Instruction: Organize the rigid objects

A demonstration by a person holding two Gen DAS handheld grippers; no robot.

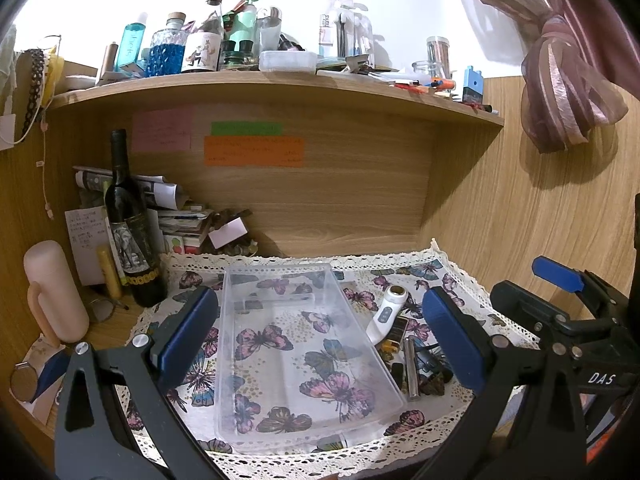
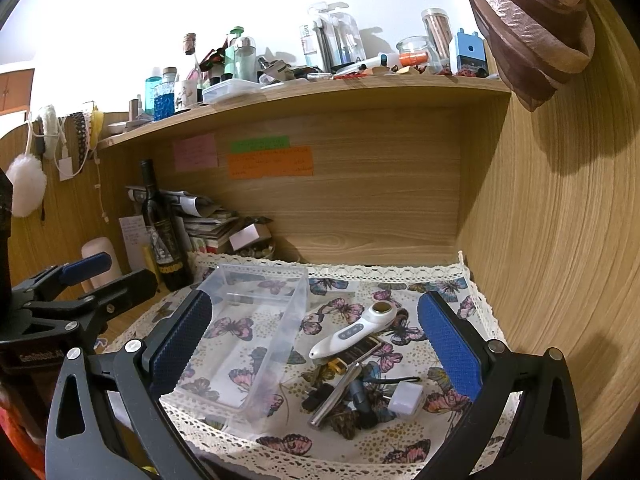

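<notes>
Both claws spread wide, empty, clear tray [image 1: 304, 364] ahead of left claw [image 1: 320, 340], white handheld device [image 2: 352, 336] before right claw [image 2: 312, 344]

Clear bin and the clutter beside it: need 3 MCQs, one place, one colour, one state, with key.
1. The white handheld device lies where, seen from the right wrist view?
A. inside the clear bin
B. on the cloth right of the clear bin
C. on the upper shelf

2. What colour are the pads on the gripper fingers?
A. blue
B. red
C. green

3. The clear bin is
A. packed with items
B. lidded
C. empty

Key: B, it rests outside the bin's wall on the butterfly cloth; A, both views show blue pads; C, the cloth pattern shows through its bare floor.
</notes>
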